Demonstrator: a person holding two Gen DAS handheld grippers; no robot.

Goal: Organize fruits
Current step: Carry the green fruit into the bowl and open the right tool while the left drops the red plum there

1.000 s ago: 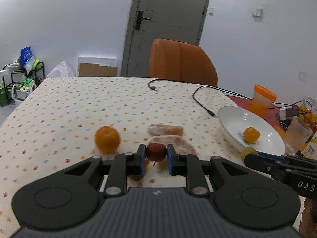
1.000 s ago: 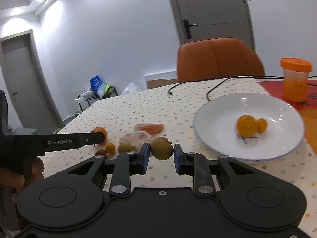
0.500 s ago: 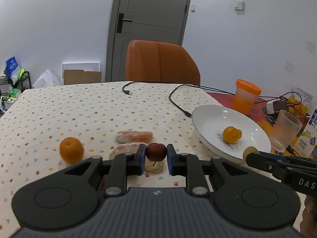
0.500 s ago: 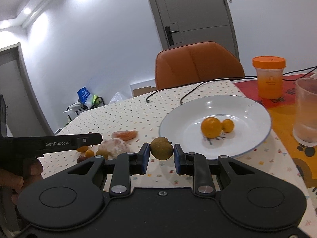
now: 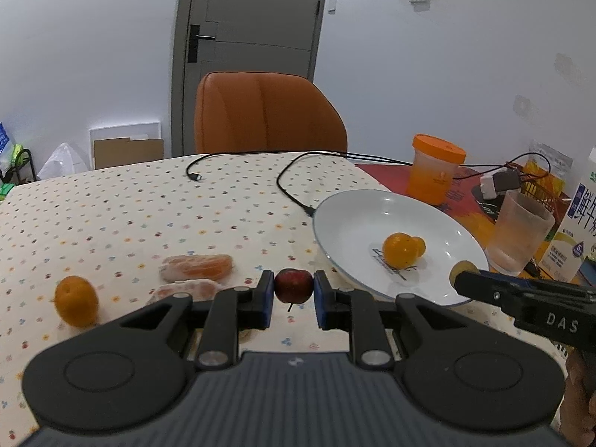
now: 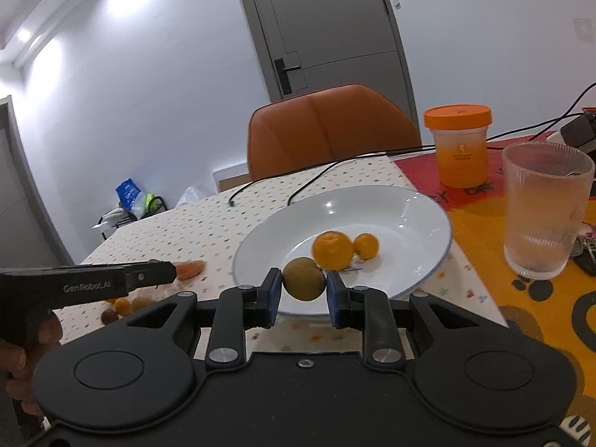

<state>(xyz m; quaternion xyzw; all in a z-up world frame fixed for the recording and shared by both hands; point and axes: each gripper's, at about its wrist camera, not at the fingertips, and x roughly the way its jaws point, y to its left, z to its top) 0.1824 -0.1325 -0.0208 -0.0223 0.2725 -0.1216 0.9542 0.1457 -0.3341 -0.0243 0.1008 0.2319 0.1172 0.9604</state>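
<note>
My left gripper (image 5: 293, 292) is shut on a small dark red fruit (image 5: 293, 285), held above the dotted tablecloth to the left of the white plate (image 5: 346, 223). My right gripper (image 6: 303, 285) is shut on a brown-green kiwi (image 6: 303, 278) just over the plate's (image 6: 409, 208) near rim. Two oranges (image 6: 332, 250) lie in the plate, one large and one small (image 6: 365, 246). On the cloth to the left sit a whole orange (image 5: 76, 300) and peeled orange segments (image 5: 197, 268). A few small fruits (image 6: 123, 304) lie below the left gripper in the right wrist view.
An orange-lidded jar (image 5: 434, 167), a ribbed glass (image 5: 519, 231) and a milk carton (image 5: 577, 223) stand right of the plate. Black cables (image 5: 290, 182) cross the table's far side. An orange chair (image 5: 268, 111) stands behind the table.
Both grippers have moved right toward the plate, each still holding its fruit. The kiwi now hangs over the plate's near rim.
</note>
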